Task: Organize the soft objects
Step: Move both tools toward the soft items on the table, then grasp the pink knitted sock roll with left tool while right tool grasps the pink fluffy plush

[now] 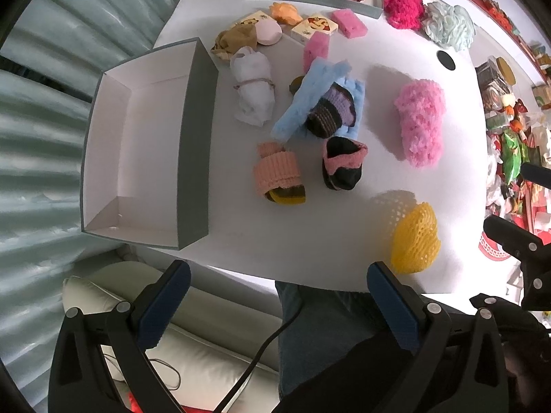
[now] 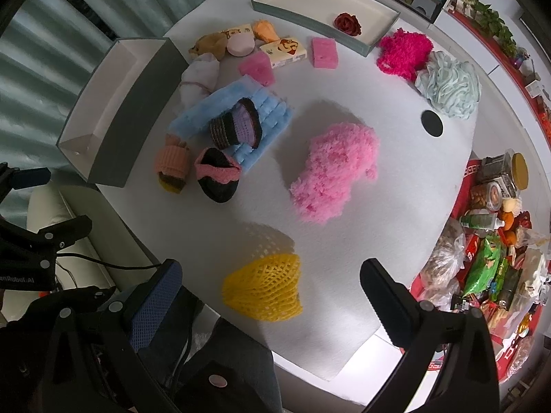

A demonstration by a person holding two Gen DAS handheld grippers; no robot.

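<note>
yellow foam net [image 2: 263, 290] at table [image 2: 344, 241] edge | both grippers' fingers wide, seemingly empty

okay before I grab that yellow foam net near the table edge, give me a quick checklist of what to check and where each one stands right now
1. Right gripper open wide enough for the yellow foam net: ok, jaws spread with nothing between them.
2. Left gripper free: ok, open and empty.
3. Net clear of neighbours: ok, it lies apart from the pink fluffy cloth and the black-and-pink knitted shoe.
4. Net fully on the table: ok, though close to the near edge.
5. Space in the near box: ok, it looks empty.
6. Which box the net belongs in: cannot tell; the far tray holds only a red rose.
</note>
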